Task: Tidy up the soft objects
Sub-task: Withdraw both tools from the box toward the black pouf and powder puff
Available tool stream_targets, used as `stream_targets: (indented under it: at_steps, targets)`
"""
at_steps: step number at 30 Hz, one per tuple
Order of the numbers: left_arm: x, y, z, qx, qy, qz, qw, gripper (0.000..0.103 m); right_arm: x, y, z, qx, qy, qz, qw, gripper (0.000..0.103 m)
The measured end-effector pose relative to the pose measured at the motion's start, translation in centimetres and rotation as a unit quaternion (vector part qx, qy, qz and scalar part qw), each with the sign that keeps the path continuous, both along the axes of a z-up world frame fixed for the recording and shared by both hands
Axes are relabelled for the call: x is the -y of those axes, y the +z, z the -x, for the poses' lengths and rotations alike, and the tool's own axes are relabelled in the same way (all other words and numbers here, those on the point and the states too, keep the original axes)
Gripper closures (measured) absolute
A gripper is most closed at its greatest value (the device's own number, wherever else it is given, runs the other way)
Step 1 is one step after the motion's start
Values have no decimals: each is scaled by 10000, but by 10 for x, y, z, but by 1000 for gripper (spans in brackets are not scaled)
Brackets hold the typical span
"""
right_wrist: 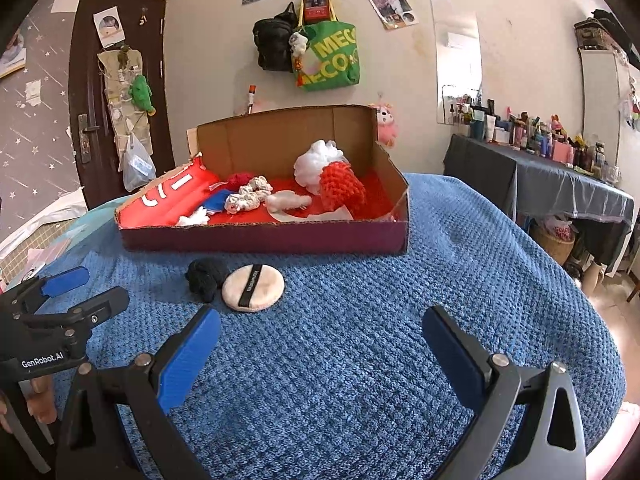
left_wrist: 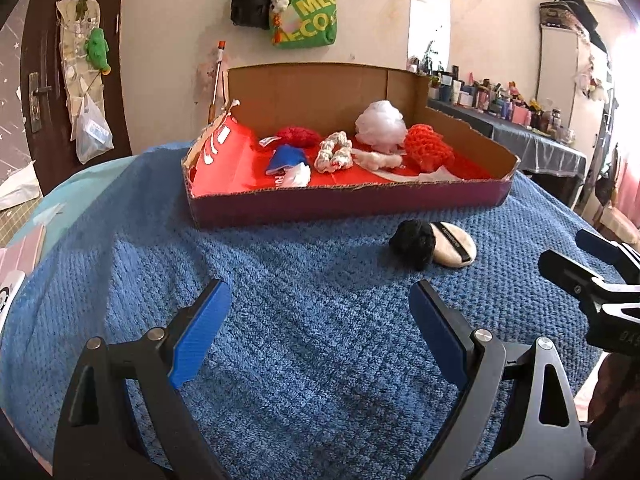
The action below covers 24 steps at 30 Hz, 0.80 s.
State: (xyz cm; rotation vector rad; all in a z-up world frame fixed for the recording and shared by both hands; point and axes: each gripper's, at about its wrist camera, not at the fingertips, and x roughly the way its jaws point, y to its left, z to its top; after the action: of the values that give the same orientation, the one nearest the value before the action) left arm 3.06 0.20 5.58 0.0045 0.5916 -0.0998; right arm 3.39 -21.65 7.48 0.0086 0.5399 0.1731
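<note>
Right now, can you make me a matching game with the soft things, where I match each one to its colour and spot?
Things:
1. pom-pom
2. powder puff
3. bath pouf
4. knitted scrubber

Colour and spot:
A. white, inside the box
B. black, on the blue towel
C. red, inside the box
D. cream with a black strap, on the blue towel

Pairs: 1-B, 2-D, 3-A, 4-C

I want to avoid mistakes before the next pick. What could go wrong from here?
1. The black pompom touches the puff; grasping one may drag the other.
2. Both are soft and low on the towel; open fingers could pinch its fabric.
3. The box wall is raised; a low carry might hit it.
</note>
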Motion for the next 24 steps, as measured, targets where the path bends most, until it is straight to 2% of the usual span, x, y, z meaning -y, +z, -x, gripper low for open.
stream_targets:
  at_steps: [13, 19, 24]
  targets:
    - [0, -2, -7, -120, -4, -2, 9999, 11, -2, -5, -9, -174, 61, 41, 9998, 0]
    - [0, 7, -24, -252, -276, 124, 9992, 11, -4, -1, -33, -554, 471, -108, 9973, 0]
    - [4, 13, -43, -483, -524, 97, 9974, 11, -10, -3, -59, -1083, 847, -99, 9905, 0]
